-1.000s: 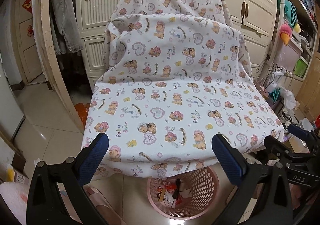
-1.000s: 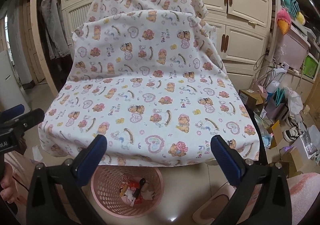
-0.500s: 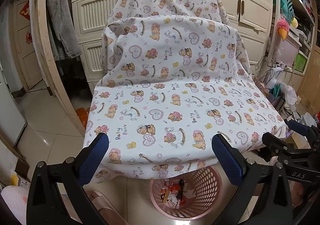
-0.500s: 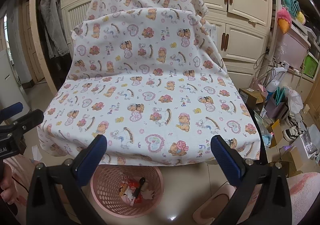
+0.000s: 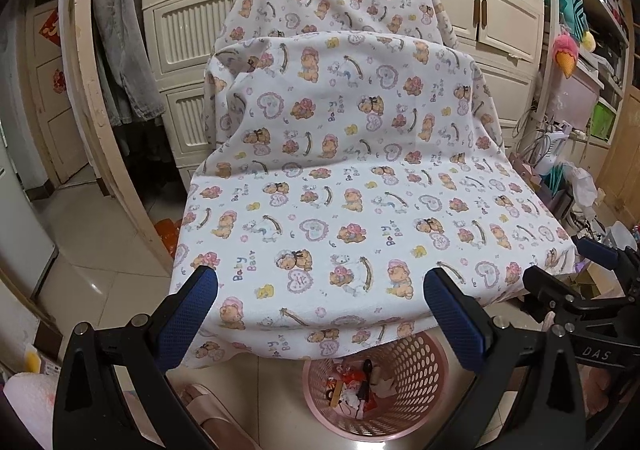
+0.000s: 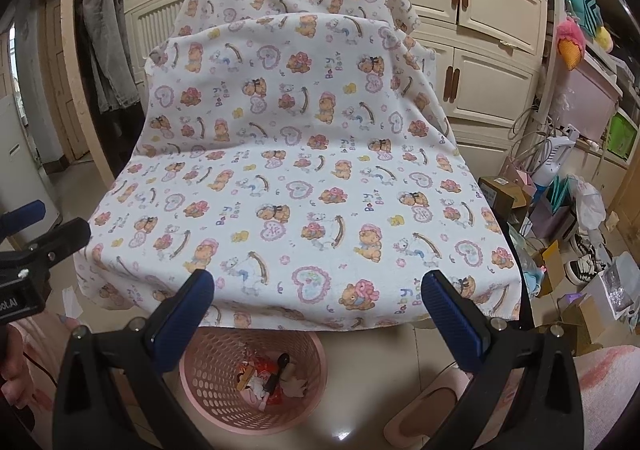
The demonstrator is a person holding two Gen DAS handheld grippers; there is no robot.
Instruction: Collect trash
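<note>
A pink perforated waste basket stands on the floor below the front edge of a surface draped in a bear-print cloth. It holds several wrappers and scraps. The basket and its trash also show in the right wrist view. My left gripper is open and empty, above the cloth's front edge. My right gripper is open and empty, likewise above the cloth's front edge. No loose trash shows on the cloth.
Cream cabinets stand behind. Boxes, bags and shoes clutter the floor at right. A curved wooden frame with hanging clothes is at left. A pink slipper lies on the tiles near the basket.
Both views have shifted slightly; the cloth-covered surface and basket sit a little lower and closer. Both grippers stay open and empty.
</note>
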